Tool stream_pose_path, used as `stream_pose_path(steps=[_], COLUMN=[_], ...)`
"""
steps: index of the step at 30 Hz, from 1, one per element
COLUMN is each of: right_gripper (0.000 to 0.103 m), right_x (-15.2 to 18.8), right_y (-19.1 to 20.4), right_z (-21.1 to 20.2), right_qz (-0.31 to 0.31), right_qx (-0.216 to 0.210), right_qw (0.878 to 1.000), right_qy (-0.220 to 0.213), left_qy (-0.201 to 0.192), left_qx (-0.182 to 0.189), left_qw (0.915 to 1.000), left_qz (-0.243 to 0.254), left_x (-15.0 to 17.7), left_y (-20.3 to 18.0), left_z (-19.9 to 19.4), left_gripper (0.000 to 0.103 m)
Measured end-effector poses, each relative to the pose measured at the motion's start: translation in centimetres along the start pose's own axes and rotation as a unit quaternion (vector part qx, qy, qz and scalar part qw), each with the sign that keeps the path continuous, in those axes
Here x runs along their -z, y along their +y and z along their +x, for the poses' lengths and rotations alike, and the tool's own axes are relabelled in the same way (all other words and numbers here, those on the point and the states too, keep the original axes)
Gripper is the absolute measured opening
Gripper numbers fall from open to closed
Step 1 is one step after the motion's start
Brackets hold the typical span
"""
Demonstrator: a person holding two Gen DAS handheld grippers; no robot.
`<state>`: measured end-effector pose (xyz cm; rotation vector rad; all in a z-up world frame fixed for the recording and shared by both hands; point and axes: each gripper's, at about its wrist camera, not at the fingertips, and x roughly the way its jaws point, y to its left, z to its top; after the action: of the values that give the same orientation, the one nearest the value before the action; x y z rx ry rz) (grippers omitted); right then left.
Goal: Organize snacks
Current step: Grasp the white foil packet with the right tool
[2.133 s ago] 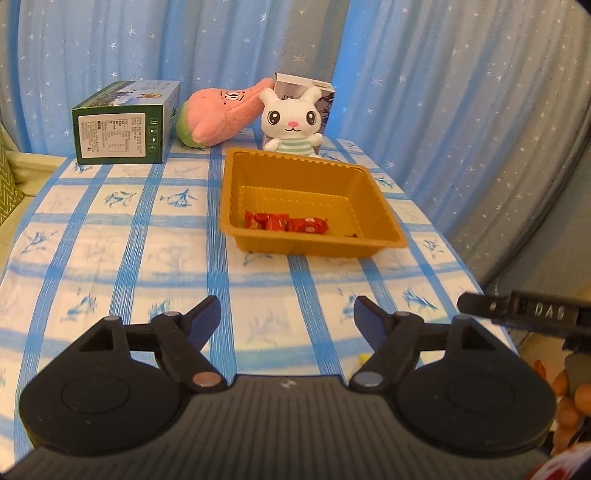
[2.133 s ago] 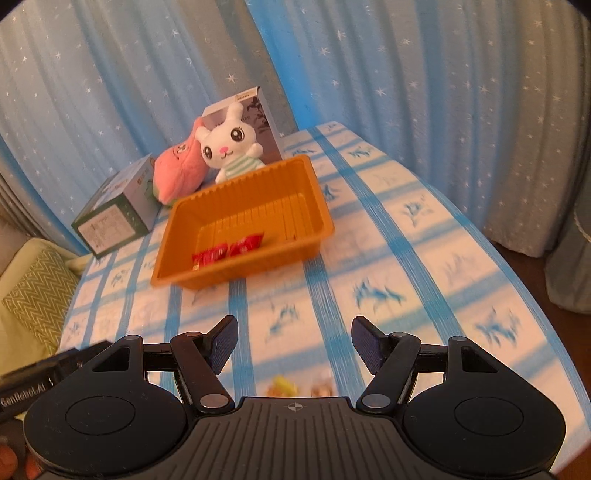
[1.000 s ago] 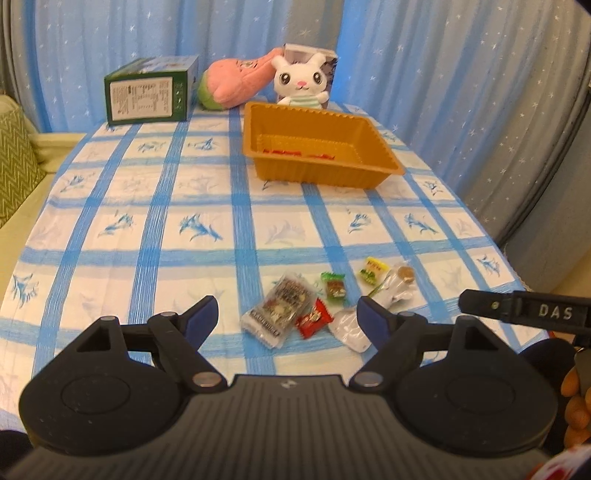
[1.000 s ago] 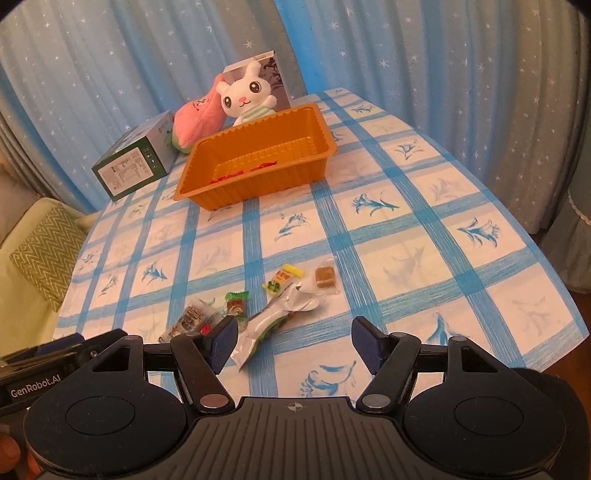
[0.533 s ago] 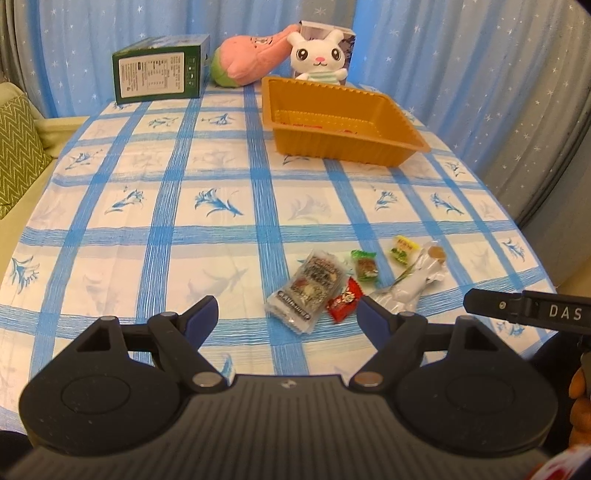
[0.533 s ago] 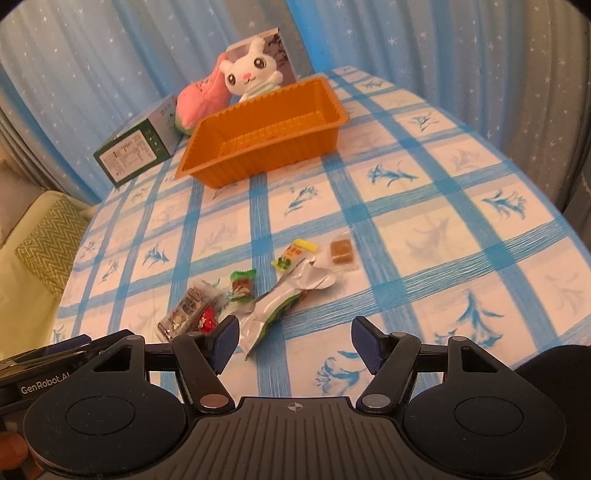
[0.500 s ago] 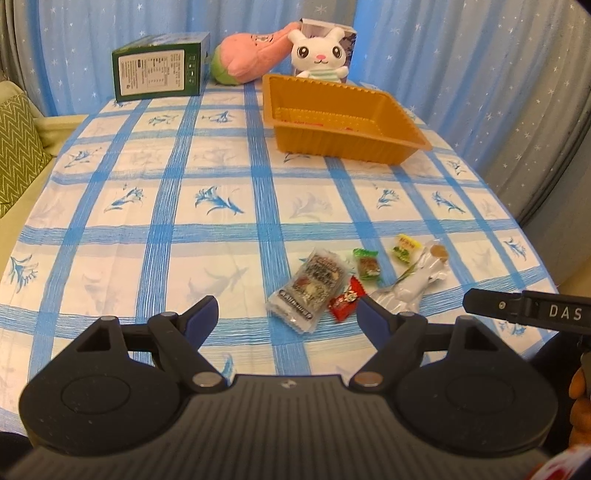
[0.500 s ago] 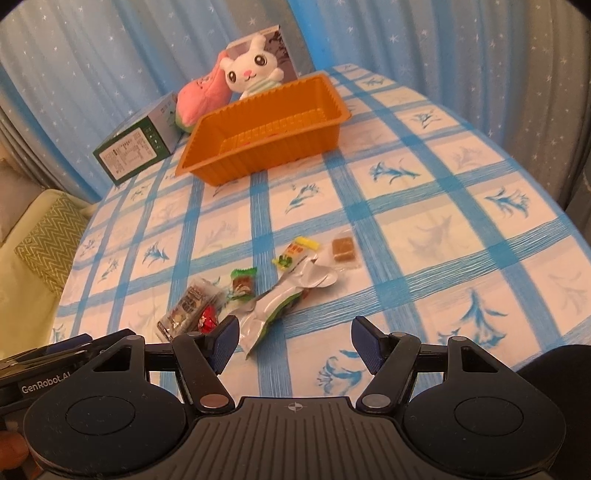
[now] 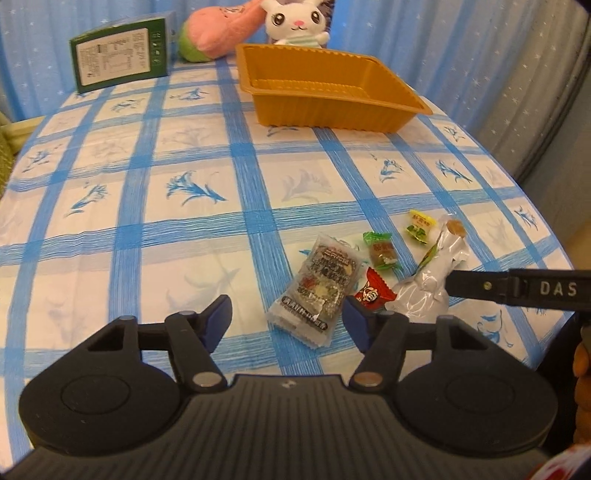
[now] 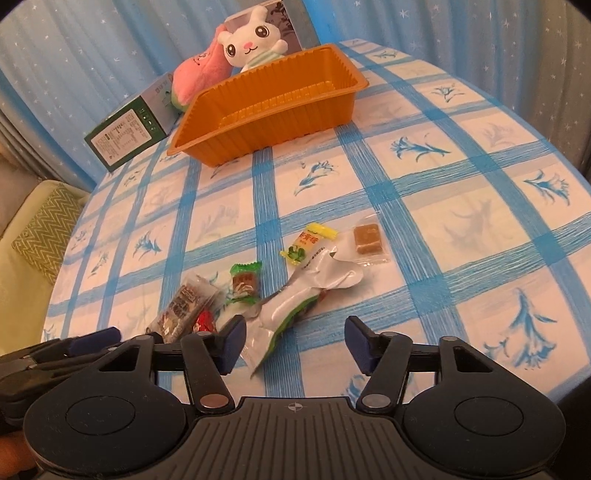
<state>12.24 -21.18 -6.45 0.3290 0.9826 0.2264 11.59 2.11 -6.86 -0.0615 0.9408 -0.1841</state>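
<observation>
Several wrapped snacks lie near the table's front edge: a clear dark-printed packet (image 9: 317,286), a small red candy (image 9: 372,291), a green-ended candy (image 9: 380,251), a yellow-green candy (image 9: 419,225) and a long white packet (image 9: 432,275). In the right wrist view the white packet (image 10: 314,291) and a brown cube in clear wrap (image 10: 366,240) lie ahead. The orange tray (image 9: 332,99) stands far back. My left gripper (image 9: 286,319) is open and empty, just before the dark packet. My right gripper (image 10: 295,341) is open and empty, just before the white packet.
A green box (image 9: 122,57), a pink plush (image 9: 221,29) and a white rabbit plush (image 9: 293,22) stand behind the tray. Blue curtains surround the table. A green cushion (image 10: 40,229) lies off the table's left side.
Both grippers have pulled back from the tray toward the front edge and lowered closer to the snacks. Both stay open.
</observation>
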Motion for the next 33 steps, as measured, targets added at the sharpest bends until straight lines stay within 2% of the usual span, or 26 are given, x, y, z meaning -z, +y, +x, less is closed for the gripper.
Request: stream_pose_path(steps=[4,10,15,21,24,29,33], right_gripper=[0.052,0.044,0.042,0.033,0.028,0.028,0.030], right_x=[-0.5,-1.3,-1.9,-2.1,-2.0,-2.1,-2.0], right_y=[-0.1,-0.1,0.9,1.4,1.0,-0.5,-0.8], right_z=[1.3,3.1,4.0,3.8,3.2,2.5,2.4], right_qz=[0.023,0.035,0.003,-0.065,-0.094,-0.101,-0.093], right_qx=[-0.008,0.008,0.020,0.013,0.033,0.069,0.065], right_qw=[1.000,0.999,1.000,0.998,0.995,0.992,0.994], right_qy=[0.007,0.007,0.005,0.018,0.015,0.002,-0.008], left_qy=[0.003,0.002,0.000,-0.001,-0.002,-0.002,-0.002], left_qx=[0.007,0.011,0.017,0.018,0.020,0.023,0.025], left_qw=[1.0000,0.9999,0.9998,0.9997,0.9997,0.9996,0.9996], left_qz=[0.000,-0.010,-0.014,-0.015,-0.014,-0.014,-0.010], left_x=[-0.1,-0.2,-0.1,-0.2,-0.2,-0.2,-0.2], left_y=[0.3,0.7,0.8,0.8,0.7,0.4,0.0], left_z=[0.6,0.8,0.9,0.9,0.9,1.0,1.2], left_gripper=[0.055,0.054,0.054,0.053,0.053,0.053,0.053])
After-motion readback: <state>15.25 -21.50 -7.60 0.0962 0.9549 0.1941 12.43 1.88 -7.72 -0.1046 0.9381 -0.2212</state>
